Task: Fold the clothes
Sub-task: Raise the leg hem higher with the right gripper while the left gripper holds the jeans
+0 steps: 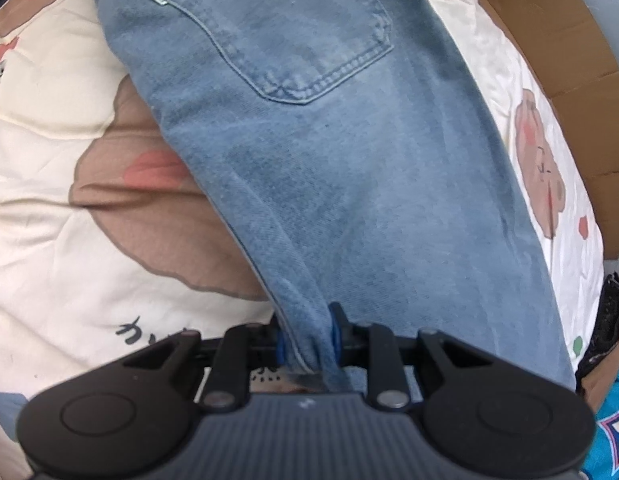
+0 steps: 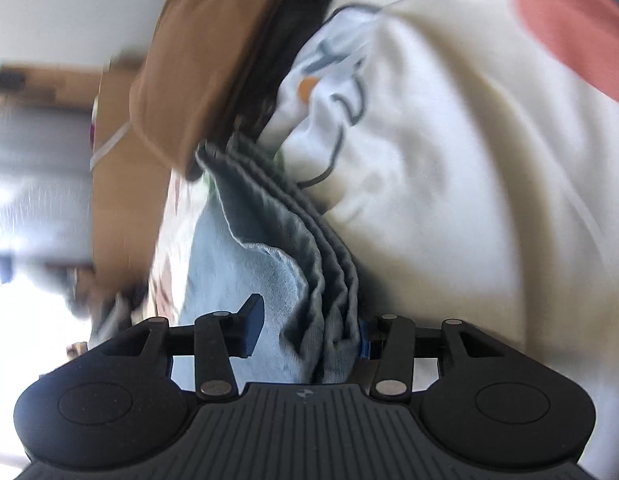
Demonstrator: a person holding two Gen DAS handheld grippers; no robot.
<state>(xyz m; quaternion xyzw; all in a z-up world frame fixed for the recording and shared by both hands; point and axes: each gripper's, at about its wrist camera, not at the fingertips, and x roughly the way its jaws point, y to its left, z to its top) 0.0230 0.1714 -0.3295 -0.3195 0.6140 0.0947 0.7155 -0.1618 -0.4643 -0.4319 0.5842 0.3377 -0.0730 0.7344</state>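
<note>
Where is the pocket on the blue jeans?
In the left wrist view, the stitched back pocket sits near the top middle of the light blue denim jeans, which lie on the cream cartoon-print quilt, left of the brown cardboard.

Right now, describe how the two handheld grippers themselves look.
Both match: the left gripper and right gripper each have a ribbed dark-grey body, two round black discs at the sides, black linkage bars with silver rivets, and blue finger pads. No cables or sleeves show.
</note>
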